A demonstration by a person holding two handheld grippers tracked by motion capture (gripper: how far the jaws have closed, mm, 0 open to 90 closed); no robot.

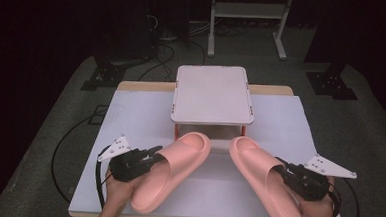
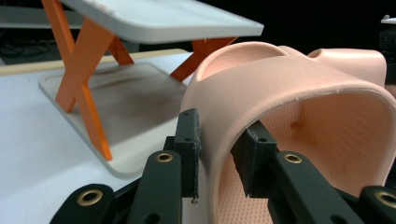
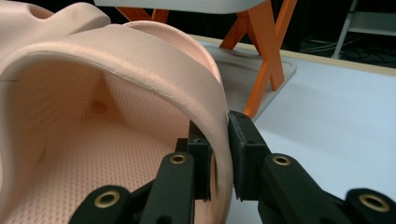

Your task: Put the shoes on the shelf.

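Softly rounded pink foam slippers [image 1: 177, 170], dimpled footbeds, thick arched straps

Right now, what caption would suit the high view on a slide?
Two hand-held grippers, left gripper and right gripper, each clamp a pink foam slipper, left slipper and right slipper, before a white orange-legged stand.

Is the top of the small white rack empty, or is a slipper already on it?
Empty. In the high view the rack's top shelf is bare, and both pink slippers, left and right, lie in front of it, each clamped by a gripper.
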